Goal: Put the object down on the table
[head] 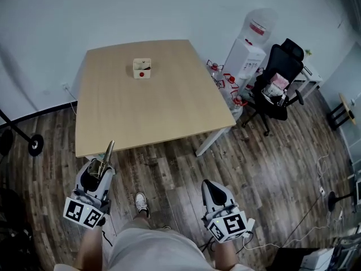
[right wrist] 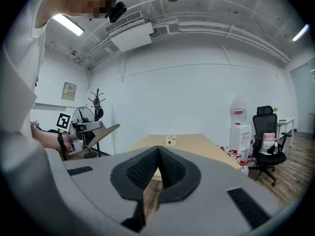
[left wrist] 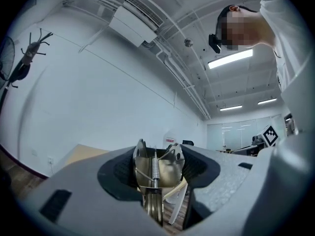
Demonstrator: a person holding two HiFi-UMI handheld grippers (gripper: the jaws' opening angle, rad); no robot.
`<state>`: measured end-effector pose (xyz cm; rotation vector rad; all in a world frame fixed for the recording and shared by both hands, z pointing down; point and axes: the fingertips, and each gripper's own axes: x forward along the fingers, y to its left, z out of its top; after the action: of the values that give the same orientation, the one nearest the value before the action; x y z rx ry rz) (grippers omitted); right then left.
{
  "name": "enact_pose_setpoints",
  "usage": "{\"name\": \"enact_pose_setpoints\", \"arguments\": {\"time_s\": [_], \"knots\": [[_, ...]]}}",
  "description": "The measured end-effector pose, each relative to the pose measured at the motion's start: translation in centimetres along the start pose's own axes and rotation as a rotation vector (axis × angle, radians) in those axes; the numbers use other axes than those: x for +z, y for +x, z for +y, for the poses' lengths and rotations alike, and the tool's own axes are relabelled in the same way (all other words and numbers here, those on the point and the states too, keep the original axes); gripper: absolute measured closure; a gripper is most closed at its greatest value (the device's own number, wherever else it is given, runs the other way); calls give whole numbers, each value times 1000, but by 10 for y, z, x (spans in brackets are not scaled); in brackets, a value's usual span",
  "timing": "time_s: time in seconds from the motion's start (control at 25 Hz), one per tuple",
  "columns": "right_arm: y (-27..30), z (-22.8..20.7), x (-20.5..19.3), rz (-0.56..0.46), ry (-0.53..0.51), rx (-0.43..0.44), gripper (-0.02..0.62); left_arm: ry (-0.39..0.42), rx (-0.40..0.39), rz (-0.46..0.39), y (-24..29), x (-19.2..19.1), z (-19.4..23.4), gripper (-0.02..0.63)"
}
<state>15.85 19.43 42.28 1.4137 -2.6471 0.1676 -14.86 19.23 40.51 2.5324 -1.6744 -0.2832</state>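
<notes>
One metal spring-loaded tool (head: 107,153) is clamped in my left tongs (head: 100,171), its long axis pointing straight ahead, tip near the front edge of the desk (head: 169,106). My right tongs (head: 210,186) are closed on nothing and hang farther from the desk.

White walls (head: 169,10); dark plank floor (head: 271,174); pale wooden table (head: 152,106); black office chair (head: 279,83) near a water dispenser (head: 248,52); strip lights (left wrist: 231,58) overhead.

Bright ceiling strips (left wrist: 230,58) light evenly; fisheye bends edges, corners vignette dark.
</notes>
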Motion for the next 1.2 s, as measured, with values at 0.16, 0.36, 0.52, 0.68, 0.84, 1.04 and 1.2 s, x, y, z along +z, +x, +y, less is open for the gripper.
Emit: {"name": "enact_pose_setpoints", "arguments": {"time_s": [0.16,0.36,0.52,0.68,0.84,1.04,1.2], "knots": [[53,-11,24,-3,-32,-15,598,20,-55,-11,53,10,29,376],[125,-14,60,-18,-60,-32,598,25,-107,-4,111,16,75,376],[162,-11,59,24,-69,-32,598,-7,-144,13,140,4,97,376],[180,-17,48,68,-67,-46,598,-73,-149,47,154,-21,109,376],[199,-37,47,76,-59,-58,598,-93,-171,93,173,-39,105,376],[222,-70,49,53,-42,-24,598,-57,-166,90,210,-40,95,376],[242,-102,53,39,-45,23,598,-38,-123,64,238,-32,89,376]]}}
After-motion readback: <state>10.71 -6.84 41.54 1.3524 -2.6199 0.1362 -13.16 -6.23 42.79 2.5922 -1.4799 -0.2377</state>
